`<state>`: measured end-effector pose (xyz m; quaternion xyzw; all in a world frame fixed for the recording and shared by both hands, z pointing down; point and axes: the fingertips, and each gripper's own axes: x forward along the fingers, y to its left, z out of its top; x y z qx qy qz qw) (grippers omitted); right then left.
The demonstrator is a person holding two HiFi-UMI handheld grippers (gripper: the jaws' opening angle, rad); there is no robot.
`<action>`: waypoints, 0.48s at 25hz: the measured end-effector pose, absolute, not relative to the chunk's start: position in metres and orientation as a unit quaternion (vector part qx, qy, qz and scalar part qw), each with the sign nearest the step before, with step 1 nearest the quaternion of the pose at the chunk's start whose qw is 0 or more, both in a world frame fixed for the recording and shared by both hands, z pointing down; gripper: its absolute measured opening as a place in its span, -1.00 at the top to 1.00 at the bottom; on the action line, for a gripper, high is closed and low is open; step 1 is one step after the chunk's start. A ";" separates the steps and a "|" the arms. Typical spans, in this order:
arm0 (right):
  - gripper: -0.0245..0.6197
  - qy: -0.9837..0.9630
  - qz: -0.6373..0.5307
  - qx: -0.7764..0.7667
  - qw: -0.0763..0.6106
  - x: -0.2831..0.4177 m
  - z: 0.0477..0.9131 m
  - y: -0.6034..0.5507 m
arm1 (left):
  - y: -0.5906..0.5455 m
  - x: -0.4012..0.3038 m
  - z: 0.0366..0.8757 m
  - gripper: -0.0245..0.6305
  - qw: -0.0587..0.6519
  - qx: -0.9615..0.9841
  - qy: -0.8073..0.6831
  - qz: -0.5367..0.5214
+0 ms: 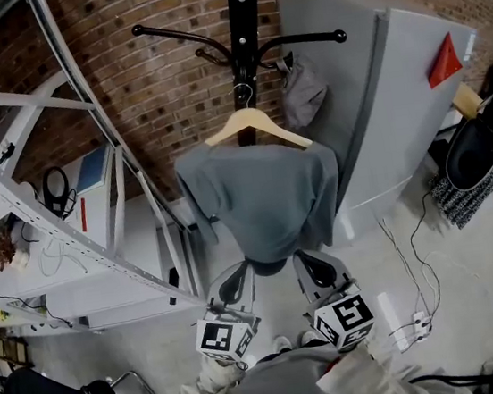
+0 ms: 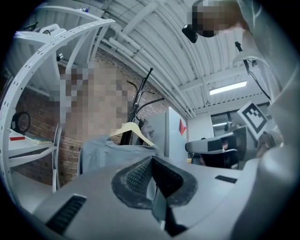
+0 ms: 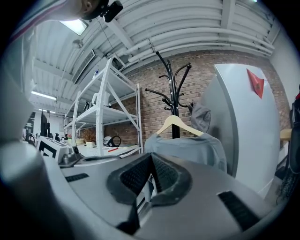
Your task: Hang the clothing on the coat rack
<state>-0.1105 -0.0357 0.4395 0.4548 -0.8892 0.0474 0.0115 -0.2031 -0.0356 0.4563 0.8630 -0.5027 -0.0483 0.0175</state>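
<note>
A grey-blue shirt (image 1: 265,198) hangs on a wooden hanger (image 1: 255,125), hooked onto the black coat rack (image 1: 240,21) by the brick wall. My left gripper (image 1: 237,278) and right gripper (image 1: 314,268) sit side by side just below the shirt's hem, pointing at it. In the left gripper view the left gripper (image 2: 152,159) has its jaws together with nothing between them, and the shirt (image 2: 101,150) hangs beyond. The right gripper (image 3: 151,155) also has its pads meeting, empty, short of the shirt (image 3: 192,145) and hanger (image 3: 177,124).
A small grey cloth item (image 1: 303,94) hangs from a right-hand hook of the rack. White metal shelving (image 1: 68,206) stands to the left, a tall grey cabinet (image 1: 396,100) to the right. Cables (image 1: 418,304) and a black bag (image 1: 479,147) lie on the floor at right.
</note>
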 end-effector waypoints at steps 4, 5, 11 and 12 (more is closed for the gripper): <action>0.85 -0.891 0.042 0.451 0.010 -0.107 0.433 -0.043 | -0.042 -0.199 0.457 0.90 0.016 0.860 -0.508 -0.050; 0.85 -0.892 0.040 0.450 0.009 -0.106 0.431 -0.045 | -0.045 -0.198 0.457 0.90 0.016 0.859 -0.509 -0.050; 0.85 -0.895 0.042 0.443 0.005 -0.095 0.434 -0.059 | -0.060 -0.186 0.456 0.90 0.018 0.857 -0.512 -0.057; 0.85 -0.895 0.041 0.444 0.004 -0.093 0.433 -0.061 | -0.062 -0.182 0.457 0.90 0.017 0.858 -0.510 -0.058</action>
